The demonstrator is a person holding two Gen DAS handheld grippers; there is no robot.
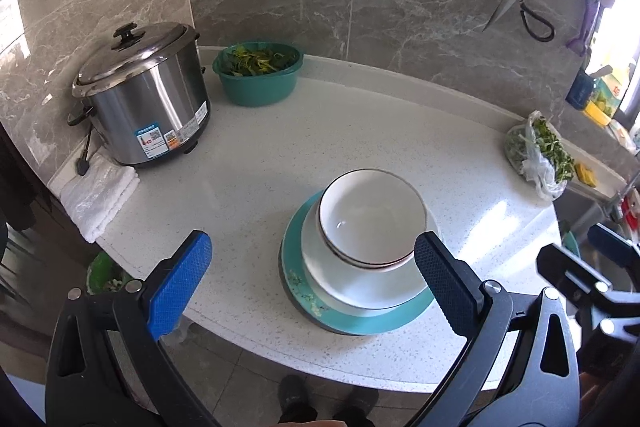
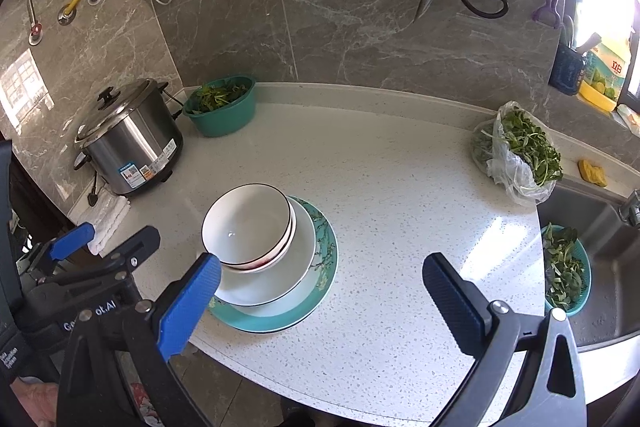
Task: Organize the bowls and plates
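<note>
Left wrist view: my left gripper (image 1: 312, 259) stands wide open and empty, and the stacked bowls (image 1: 370, 217) on the white plate (image 1: 360, 287) and teal plate (image 1: 360, 319) lie just ahead, toward my right finger, near the surface's (image 1: 360, 131) front edge. Right wrist view: my right gripper (image 2: 320, 279) is likewise open and empty, with the stack (image 2: 250, 227) off by its left finger, so I judge the left gripper better aligned.

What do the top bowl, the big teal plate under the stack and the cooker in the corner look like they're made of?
Top bowl: likely glazed ceramic, glossy white with a thin dark rim line.
Teal plate: probably glazed ceramic too, shiny with a printed branch pattern; melamine can't be ruled out.
Cooker: brushed stainless steel, mirror-like reflections on body and lid, with a black, likely plastic, knob.
</note>
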